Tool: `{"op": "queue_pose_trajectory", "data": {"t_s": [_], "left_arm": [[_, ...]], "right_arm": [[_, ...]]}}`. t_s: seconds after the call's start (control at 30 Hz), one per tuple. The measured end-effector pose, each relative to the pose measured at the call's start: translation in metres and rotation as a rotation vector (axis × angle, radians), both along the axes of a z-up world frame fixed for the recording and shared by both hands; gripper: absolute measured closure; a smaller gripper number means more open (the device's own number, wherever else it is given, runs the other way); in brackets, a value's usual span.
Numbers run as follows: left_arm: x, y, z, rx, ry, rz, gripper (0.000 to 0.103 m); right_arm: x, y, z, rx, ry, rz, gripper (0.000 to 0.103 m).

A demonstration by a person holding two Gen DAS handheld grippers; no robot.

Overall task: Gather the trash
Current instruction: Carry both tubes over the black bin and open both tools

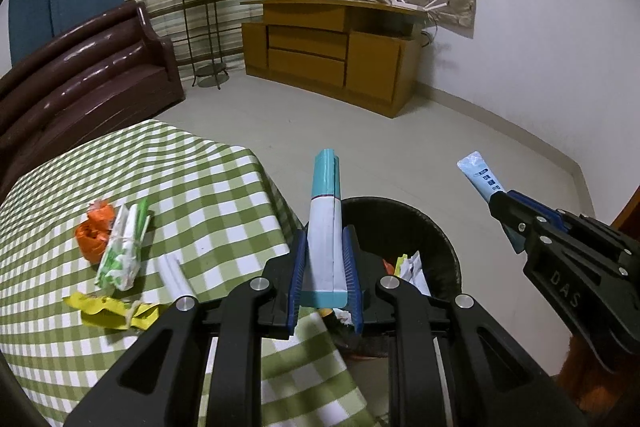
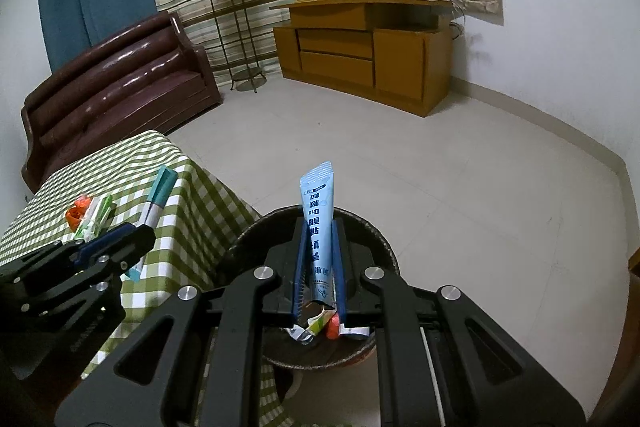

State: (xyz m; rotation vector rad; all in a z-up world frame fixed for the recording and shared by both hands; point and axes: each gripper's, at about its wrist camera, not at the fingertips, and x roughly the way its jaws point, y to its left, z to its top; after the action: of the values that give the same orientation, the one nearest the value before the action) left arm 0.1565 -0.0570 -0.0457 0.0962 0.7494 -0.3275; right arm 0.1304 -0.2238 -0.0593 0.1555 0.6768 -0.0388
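Note:
My left gripper (image 1: 325, 227) is shut on a teal and white carton (image 1: 325, 223), held at the table's edge beside the dark round bin (image 1: 436, 227). The carton also shows in the right wrist view (image 2: 154, 203). My right gripper (image 2: 319, 223) is shut on a light blue tube (image 2: 318, 215), held above the bin (image 2: 376, 239). The tube also shows in the left wrist view (image 1: 480, 177). On the green checked table (image 1: 208, 187) lie an orange wrapper (image 1: 94, 233), a green and white packet (image 1: 122, 251), a yellow wrapper (image 1: 112, 311) and a white strip (image 1: 176, 277).
The bin holds several scraps of paper and wrappers (image 2: 320, 325). A brown sofa (image 1: 80, 75) stands behind the table. A wooden cabinet (image 1: 332, 55) and a plant stand (image 1: 202, 27) are by the far wall. Tiled floor (image 1: 400, 147) lies between.

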Motion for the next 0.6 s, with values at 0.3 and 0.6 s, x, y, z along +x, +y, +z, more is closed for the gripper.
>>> {"op": "queue_pose_trajectory", "data": {"t_s": [0.3,0.6], "left_arm": [[0.016,-0.014,-0.009,0.017,0.014,-0.008,0.083],[0.031,-0.027,-0.014,0.034,0.021,-0.017,0.083]], "right_arm": [[0.011,-0.010,-0.011,0.014,0.013,-0.018,0.091],[0.028,-0.017,-0.020,0.024,0.026,-0.027,0.090]]}}
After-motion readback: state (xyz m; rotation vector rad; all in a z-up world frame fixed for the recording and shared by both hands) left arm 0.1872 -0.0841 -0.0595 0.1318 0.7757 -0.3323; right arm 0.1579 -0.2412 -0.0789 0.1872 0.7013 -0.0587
